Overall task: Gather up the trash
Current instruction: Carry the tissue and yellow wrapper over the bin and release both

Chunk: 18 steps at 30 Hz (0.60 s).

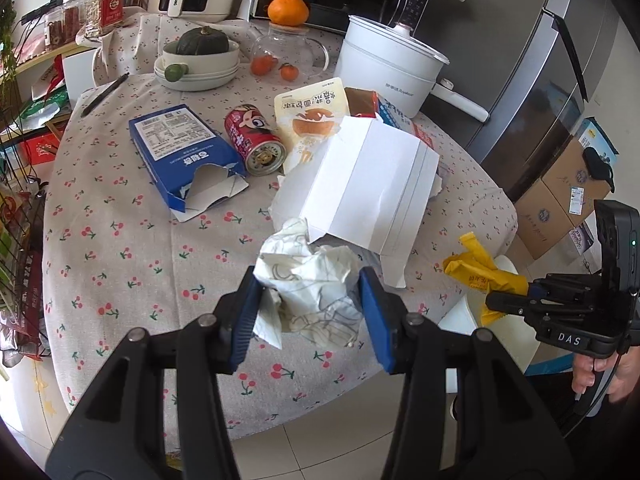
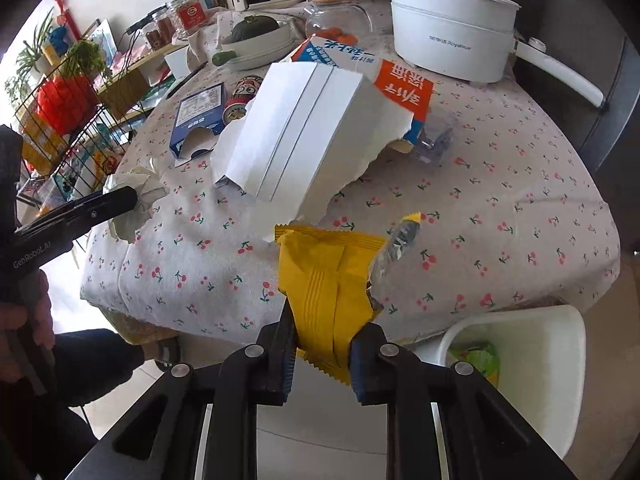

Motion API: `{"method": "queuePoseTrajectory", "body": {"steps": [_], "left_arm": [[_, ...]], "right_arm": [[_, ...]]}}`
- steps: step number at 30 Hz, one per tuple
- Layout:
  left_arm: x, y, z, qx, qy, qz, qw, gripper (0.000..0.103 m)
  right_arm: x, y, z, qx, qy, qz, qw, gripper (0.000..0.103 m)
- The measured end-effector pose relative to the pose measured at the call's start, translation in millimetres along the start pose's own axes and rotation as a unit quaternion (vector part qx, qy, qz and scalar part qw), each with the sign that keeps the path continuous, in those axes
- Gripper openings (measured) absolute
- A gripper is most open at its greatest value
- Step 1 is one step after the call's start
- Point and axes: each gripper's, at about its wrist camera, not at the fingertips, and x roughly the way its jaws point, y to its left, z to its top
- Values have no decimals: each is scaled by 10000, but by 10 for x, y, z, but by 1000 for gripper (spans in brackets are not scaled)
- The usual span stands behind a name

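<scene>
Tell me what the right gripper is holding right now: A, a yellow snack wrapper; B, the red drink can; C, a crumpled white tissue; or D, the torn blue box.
A: in the right wrist view the right gripper has its fingers closed on the yellow snack wrapper, near the white bin; the crumpled tissue sits in the left gripper instead.

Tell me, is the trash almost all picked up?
Not yet. The white bin already has a green wrapper inside. The right gripper holds a yellow wrapper; the left gripper holds crumpled paper. The blue box, red can and torn white carton remain.
</scene>
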Motion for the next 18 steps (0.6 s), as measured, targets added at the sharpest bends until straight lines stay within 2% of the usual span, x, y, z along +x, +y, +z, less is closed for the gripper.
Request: {"method": "queuePoseTrajectory", "body": {"steps": [9,18], "left_arm": [[72,-342,19,250,45,-235,9994,51],[181,-987,48,746,78,-739,9944,51]], "right_arm": [[-245,-468,-111,593,-294,-215,9976,21],[-659,-870,-454,945,-515,-484,9930,21]]}}
